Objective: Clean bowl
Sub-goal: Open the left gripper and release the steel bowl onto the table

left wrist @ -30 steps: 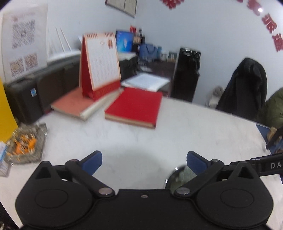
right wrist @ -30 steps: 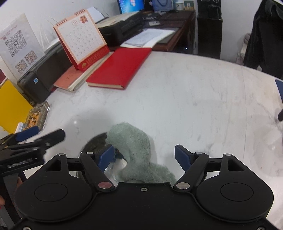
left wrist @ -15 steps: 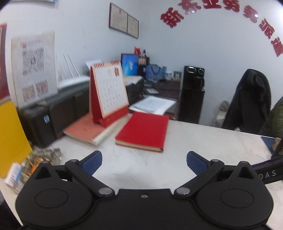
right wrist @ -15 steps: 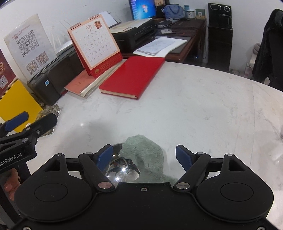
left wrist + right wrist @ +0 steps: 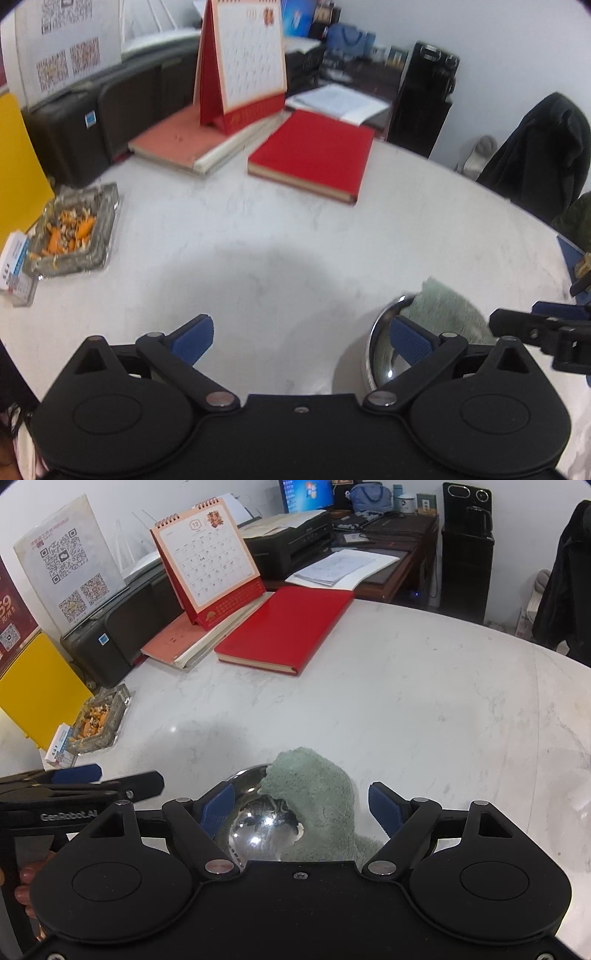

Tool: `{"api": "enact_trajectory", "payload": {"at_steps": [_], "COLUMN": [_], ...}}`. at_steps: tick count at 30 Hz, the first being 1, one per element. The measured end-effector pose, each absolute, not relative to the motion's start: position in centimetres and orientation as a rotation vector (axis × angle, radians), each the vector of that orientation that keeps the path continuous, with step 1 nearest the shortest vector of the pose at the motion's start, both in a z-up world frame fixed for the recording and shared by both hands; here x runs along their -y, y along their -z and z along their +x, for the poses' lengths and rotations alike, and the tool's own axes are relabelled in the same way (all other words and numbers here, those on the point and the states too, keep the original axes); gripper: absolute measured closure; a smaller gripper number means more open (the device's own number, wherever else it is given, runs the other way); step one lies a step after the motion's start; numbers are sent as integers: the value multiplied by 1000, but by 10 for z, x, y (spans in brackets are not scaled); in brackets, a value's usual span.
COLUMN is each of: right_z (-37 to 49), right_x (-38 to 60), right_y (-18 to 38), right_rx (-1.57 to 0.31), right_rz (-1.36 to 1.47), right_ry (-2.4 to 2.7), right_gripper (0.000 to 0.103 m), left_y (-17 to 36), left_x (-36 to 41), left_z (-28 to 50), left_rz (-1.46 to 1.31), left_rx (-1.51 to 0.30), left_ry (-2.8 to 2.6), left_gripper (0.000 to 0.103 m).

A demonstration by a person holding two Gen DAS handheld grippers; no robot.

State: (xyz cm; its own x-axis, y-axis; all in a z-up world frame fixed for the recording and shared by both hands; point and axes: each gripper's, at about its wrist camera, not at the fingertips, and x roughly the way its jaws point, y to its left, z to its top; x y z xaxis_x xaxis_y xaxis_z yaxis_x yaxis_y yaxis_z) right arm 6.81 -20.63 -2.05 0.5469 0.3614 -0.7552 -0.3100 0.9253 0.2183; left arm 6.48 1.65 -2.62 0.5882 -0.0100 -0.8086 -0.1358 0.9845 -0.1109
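Note:
A shiny steel bowl [image 5: 258, 827] sits on the white marble table [image 5: 406, 709], with a grey-green cloth [image 5: 317, 790] draped over its far right rim. My right gripper [image 5: 302, 806] hovers open just above the bowl and cloth, holding nothing. In the left wrist view the bowl [image 5: 384, 354] and cloth [image 5: 443, 306] lie at the lower right, partly behind the right blue pad. My left gripper [image 5: 301, 336] is open and empty over bare table, to the left of the bowl. From the right wrist view that left gripper [image 5: 110, 779] shows at the left edge.
A glass ashtray full of butts [image 5: 99, 720] and a small box [image 5: 59, 753] sit at the left. A red book [image 5: 288, 627], a desk calendar [image 5: 207, 557] on a pink book and a black printer [image 5: 122, 627] stand at the far side. A yellow board [image 5: 33, 686] leans left.
The left gripper has tilted back down toward the table, so the bowl and cloth show at its right. The right gripper has drawn back slightly over the bowl. Both stay open.

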Motion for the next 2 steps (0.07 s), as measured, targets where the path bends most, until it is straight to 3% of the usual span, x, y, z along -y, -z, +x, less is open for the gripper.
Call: {"api": "enact_trajectory", "payload": {"at_steps": [2], "right_z": [66], "right_x": [208], "right_y": [21], "right_rx": [-911], "right_rz": [65], "right_ry": [-396], "right_gripper": [22], "left_y": [31], "left_x": [-17], "left_z": [65], "left_rz": [-177], "left_rx": [-978], "left_ry": [-76], "left_gripper": [1]}}
